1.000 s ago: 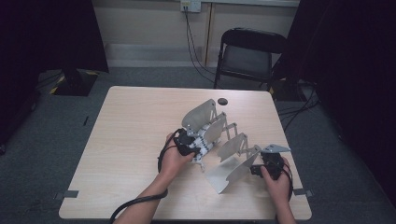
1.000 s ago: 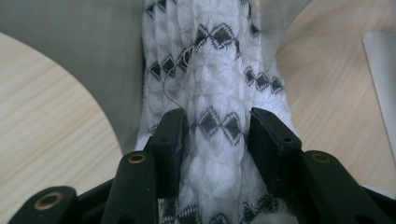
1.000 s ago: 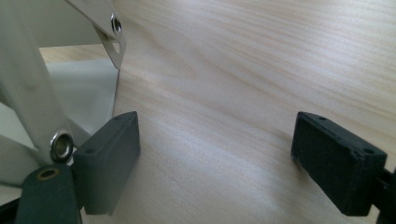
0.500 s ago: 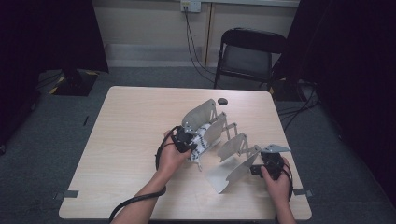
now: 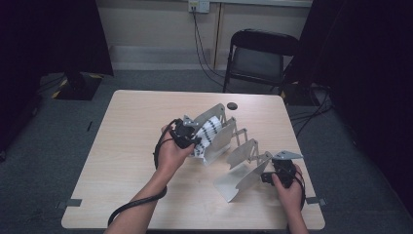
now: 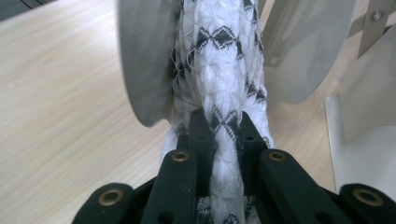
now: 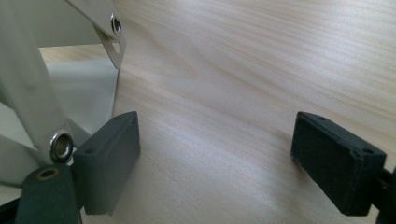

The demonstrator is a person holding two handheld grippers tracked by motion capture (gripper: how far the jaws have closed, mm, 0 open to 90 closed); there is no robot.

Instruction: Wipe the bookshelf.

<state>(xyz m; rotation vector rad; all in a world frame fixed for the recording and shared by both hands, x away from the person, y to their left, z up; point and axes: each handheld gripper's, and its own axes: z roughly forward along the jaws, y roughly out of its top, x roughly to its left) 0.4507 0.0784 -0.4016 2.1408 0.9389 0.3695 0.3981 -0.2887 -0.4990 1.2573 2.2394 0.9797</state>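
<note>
The left gripper (image 6: 219,135) has its black jaws pinched tight on a white knitted cloth with black diamond marks (image 6: 219,70), which bulges up between them and runs on into the slot between two grey panels of the folding rack (image 5: 229,146). They have just been closing, and the fabric is squeezed between the pads now. From above, the cloth (image 5: 207,134) sits in the far slot of the rack, near the middle of the table (image 5: 122,161), with the left gripper (image 5: 187,134) on its near edge.

I take this for the step of drawing the cloth out of its slot: the grip is made, the pull not yet finished. The next move seems to call for a straight lift along the panels, since the curved grey panel (image 6: 144,60) presses the cloth's side and a sideways tug could snag the knit or drag the rack.

The right gripper (image 7: 215,158) rests low on the tabletop with its jaws wide apart and nothing between them; one pad lies just beside a riveted strut of the rack (image 7: 60,144). From above it (image 5: 282,173) sits at the rack's near end, seemingly to steady it.

There is open wood to the left of the rack for laying the cloth down; a small dark disc (image 5: 232,106) lies beyond it, well apart
</note>
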